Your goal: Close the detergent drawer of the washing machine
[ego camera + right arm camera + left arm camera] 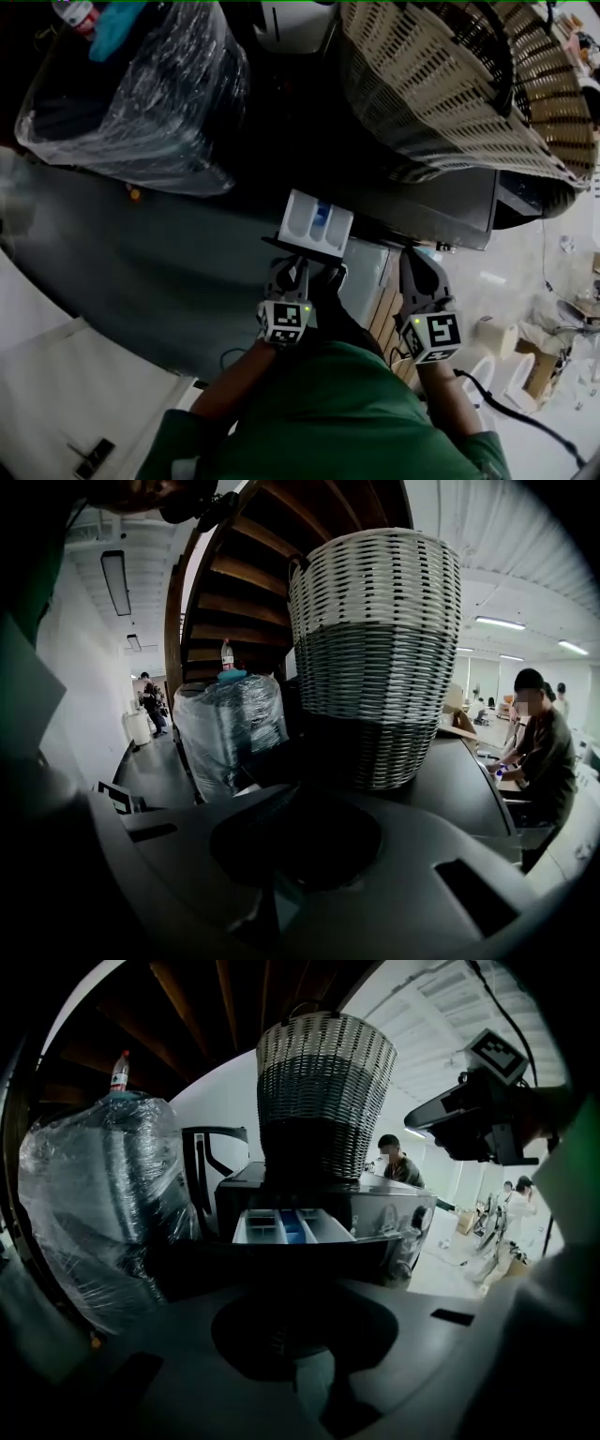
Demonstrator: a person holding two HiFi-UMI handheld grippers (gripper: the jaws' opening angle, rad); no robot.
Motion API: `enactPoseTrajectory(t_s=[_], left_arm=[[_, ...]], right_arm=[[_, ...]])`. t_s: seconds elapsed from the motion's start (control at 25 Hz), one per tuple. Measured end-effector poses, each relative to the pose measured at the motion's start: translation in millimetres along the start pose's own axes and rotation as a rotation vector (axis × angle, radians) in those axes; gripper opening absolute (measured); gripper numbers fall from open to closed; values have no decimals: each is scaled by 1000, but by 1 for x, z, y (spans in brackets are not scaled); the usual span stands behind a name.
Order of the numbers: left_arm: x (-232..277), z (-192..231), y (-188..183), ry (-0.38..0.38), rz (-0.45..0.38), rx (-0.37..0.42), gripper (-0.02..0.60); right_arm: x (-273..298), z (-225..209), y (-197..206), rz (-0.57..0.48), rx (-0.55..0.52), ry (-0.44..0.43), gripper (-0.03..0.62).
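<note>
The detergent drawer (316,225) stands pulled out of the dark washing machine (450,202), showing white compartments and one blue one. In the left gripper view the drawer (291,1227) lies straight ahead, just above my jaws. My left gripper (298,264) (305,1326) is shut and holds nothing. It sits right before the drawer's front edge, and I cannot tell whether it touches. My right gripper (415,258) (295,841) is also shut and holds nothing, to the right of the drawer by the machine's front. It points at the machine's top.
A tall woven basket (450,84) (323,1091) (375,658) stands on the machine's top. A plastic-wrapped bin (141,94) (103,1194) (230,724) with a bottle (118,1071) on it stands to the left. Wooden stairs (253,574) rise behind. People (398,1162) (534,742) stand at the far right.
</note>
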State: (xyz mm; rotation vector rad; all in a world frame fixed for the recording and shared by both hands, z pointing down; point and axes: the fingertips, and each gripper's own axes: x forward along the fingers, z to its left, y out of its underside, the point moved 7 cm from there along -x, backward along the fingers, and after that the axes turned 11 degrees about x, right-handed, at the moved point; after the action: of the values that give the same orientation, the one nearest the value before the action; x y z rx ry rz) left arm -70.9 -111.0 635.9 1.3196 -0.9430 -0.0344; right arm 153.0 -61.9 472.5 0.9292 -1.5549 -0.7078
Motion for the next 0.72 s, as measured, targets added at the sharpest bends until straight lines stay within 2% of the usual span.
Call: enactPoseTrajectory(t_s=[0.28, 0.6, 0.72], left_arm=[[26, 12, -17, -18, -9, 11, 54], [56, 23, -38, -10, -16, -23, 54], [67, 27, -42, -8, -28, -14, 54]], right_arm=[[1, -13, -6, -16, 9, 9, 23], [4, -22, -9, -9, 17, 21, 23], [6, -25, -9, 20, 22, 30, 23]])
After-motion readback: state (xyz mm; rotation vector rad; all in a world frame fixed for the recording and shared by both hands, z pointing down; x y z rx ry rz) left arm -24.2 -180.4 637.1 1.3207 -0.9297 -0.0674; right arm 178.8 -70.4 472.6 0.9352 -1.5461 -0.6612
